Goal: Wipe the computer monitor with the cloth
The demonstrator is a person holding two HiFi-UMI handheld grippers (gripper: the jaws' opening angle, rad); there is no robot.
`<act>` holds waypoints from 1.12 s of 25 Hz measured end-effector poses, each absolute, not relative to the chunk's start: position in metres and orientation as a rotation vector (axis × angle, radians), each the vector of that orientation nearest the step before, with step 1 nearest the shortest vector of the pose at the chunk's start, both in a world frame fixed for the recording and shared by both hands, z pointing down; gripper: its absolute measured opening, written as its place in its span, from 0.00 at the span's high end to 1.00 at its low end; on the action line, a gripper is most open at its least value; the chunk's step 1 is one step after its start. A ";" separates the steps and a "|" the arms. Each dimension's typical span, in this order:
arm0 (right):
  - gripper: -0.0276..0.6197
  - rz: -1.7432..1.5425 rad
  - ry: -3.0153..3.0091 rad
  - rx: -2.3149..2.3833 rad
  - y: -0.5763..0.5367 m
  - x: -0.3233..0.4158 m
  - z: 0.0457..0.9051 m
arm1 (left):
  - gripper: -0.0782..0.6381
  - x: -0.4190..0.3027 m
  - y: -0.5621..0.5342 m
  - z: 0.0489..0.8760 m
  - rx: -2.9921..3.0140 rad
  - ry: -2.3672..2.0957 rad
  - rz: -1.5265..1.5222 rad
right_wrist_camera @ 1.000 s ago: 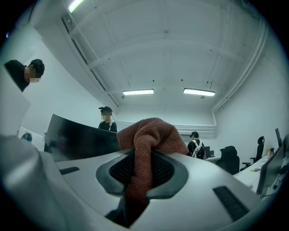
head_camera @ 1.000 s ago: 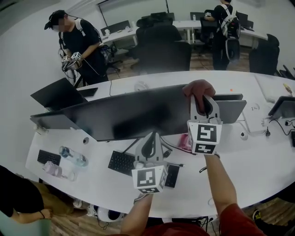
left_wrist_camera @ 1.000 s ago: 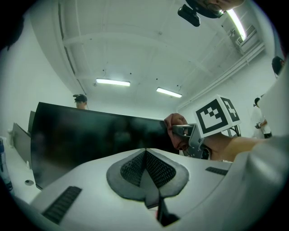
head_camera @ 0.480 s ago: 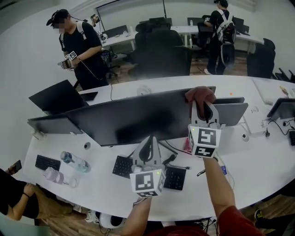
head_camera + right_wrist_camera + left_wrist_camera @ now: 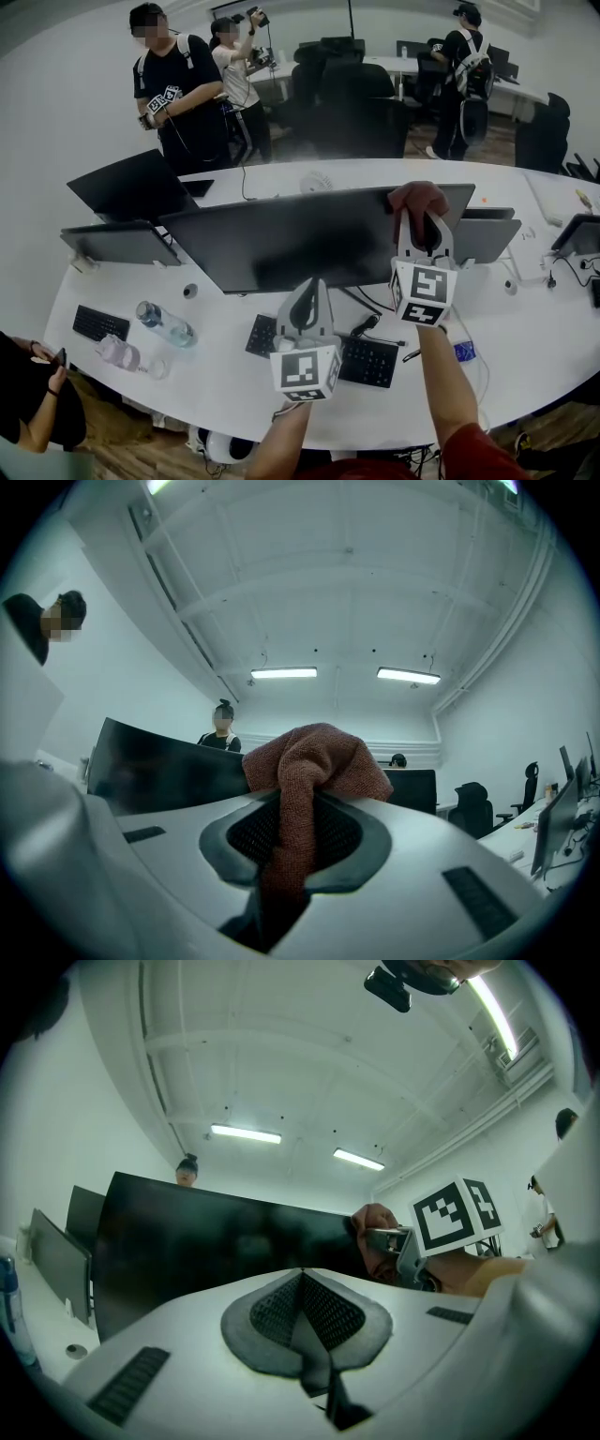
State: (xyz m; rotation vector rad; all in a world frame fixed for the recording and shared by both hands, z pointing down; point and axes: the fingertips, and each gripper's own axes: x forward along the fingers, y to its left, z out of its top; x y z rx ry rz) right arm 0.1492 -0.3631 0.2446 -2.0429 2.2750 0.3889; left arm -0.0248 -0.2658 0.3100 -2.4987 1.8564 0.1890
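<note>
Keyboard point(image 5: 367, 362) nearest on the white desk point(image 5: 525, 347), left gripper point(image 5: 306, 292) hovering just above it, jaws pressed together on nothing. Bottle point(image 5: 164, 323) lying off to the left, near a second keyboard point(image 5: 97, 322). Further up and right, right gripper point(image 5: 422, 225) clamped on the reddish cloth point(image 5: 418, 195), bunched at the top right corner of the monitor point(image 5: 309, 239). More dark screens point(image 5: 131, 187) on either side. Beyond the desk, black chairs point(image 5: 352, 112), people point(image 5: 178, 89) standing in a white-walled office, another desk row at the back.
</note>
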 end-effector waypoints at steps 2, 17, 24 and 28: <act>0.84 0.392 2.280 -2.034 -0.362 0.134 0.245 | 0.86 -0.038 -0.264 0.311 -2.494 1.868 0.190; 0.84 0.425 2.357 -1.912 -0.357 0.007 0.241 | 0.86 -0.156 -0.248 0.313 -2.390 1.997 0.199; 0.84 0.442 2.407 -1.832 -0.353 -0.057 0.238 | 0.86 -0.209 -0.238 0.313 -2.326 2.060 0.205; 0.84 0.441 2.436 -1.790 -0.351 -0.092 0.239 | 0.86 -0.237 -0.234 0.314 -2.300 2.088 0.214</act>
